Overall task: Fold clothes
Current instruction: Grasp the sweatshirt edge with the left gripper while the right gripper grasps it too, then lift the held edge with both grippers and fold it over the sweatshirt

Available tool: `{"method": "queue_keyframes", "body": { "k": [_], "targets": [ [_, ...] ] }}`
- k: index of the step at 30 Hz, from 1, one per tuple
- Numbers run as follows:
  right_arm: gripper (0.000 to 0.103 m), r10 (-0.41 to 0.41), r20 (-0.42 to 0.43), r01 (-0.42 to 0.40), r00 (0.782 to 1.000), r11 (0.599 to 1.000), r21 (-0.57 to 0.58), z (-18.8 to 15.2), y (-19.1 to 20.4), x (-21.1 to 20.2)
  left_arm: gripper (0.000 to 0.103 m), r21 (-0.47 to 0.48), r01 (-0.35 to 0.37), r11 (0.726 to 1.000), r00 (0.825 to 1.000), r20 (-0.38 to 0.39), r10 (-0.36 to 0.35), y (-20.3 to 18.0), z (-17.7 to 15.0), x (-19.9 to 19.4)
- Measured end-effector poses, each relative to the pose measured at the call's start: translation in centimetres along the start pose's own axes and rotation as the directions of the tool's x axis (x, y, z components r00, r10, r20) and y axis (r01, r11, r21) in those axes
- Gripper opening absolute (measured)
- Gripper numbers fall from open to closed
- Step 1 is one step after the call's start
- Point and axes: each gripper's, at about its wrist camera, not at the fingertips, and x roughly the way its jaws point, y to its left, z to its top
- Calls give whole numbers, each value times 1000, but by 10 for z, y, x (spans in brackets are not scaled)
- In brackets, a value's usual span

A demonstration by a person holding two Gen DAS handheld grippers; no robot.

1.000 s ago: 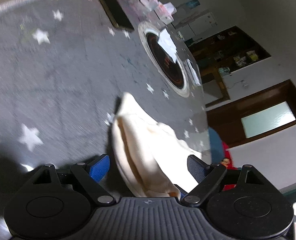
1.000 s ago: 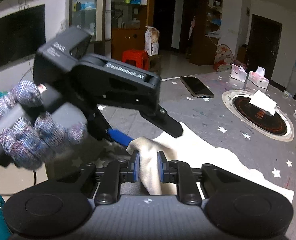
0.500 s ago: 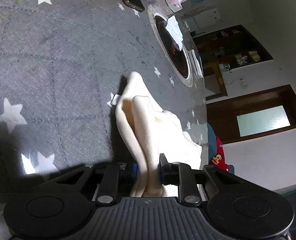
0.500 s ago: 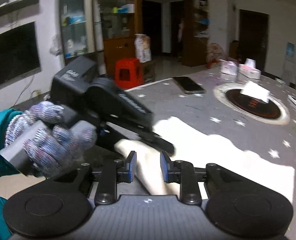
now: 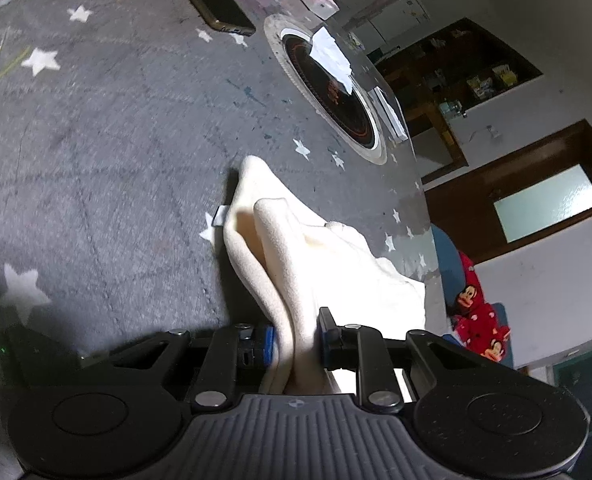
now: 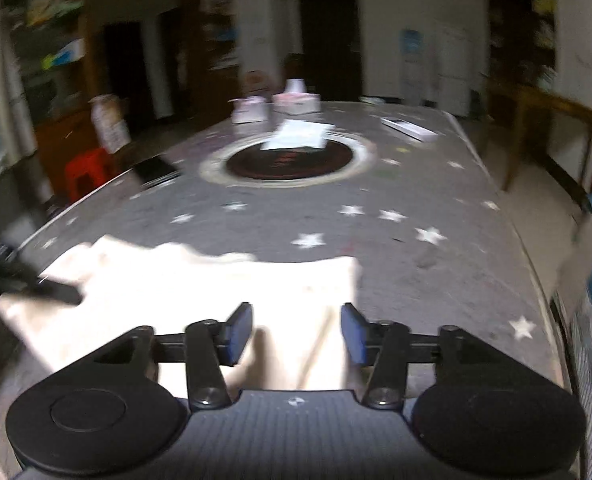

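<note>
Cream fleece garment (image 5: 296,264) pinched between the blue pads of the left gripper (image 5: 296,340) at lower centre of the left wrist view, jaws clamped on a doubled ridge of fabric. Lifted in two soft folds toward frame centre, the rest slumped on the grey star-print tablecloth (image 5: 96,128). Small white tag (image 5: 220,216) at the cloth's left edge, writing too small to read. Dark phone (image 5: 212,0) at the top, round black hob (image 5: 332,88) upper centre.

Right wrist view, blurred: right gripper (image 6: 296,336) at lower centre, jaws spread wide, holding nothing, poised just above the garment (image 6: 200,284), spread pale and flat across the near table. Black tip of the left gripper (image 6: 24,280) on the cloth at far left. No legible lettering anywhere.
</note>
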Motion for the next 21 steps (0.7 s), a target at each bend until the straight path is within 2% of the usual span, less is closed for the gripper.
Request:
{"method": "queue_keyframes", "body": {
  "k": [10,12,13,15,17,21],
  "targets": [
    [53,91,-2,-89,996,974,210,-10,-30,27,23,32,-9,999,1000,-6,9,-1,5,3],
    [47,125,1,-122,992,966,227,-10,-30,29,23,37,-9,999,1000,-7,10,-1,6,3],
    [35,134,1,-131,991,962,238,-10,-30,29,23,44,-13,999,1000,-7,13,-2,6,3],
    [27,151,2,-147,988,954,260,-10,-31,29,23,59,-23,998,1000,-5,23,-5,7,2],
    [13,151,14,-149,988,950,274,-11,-32,25,23,75,-33,997,999,-3,33,-8,7,2],
    [12,132,40,-138,990,954,265,-10,-31,11,22,118,-40,992,999,7,40,-18,10,1]
  ]
}}
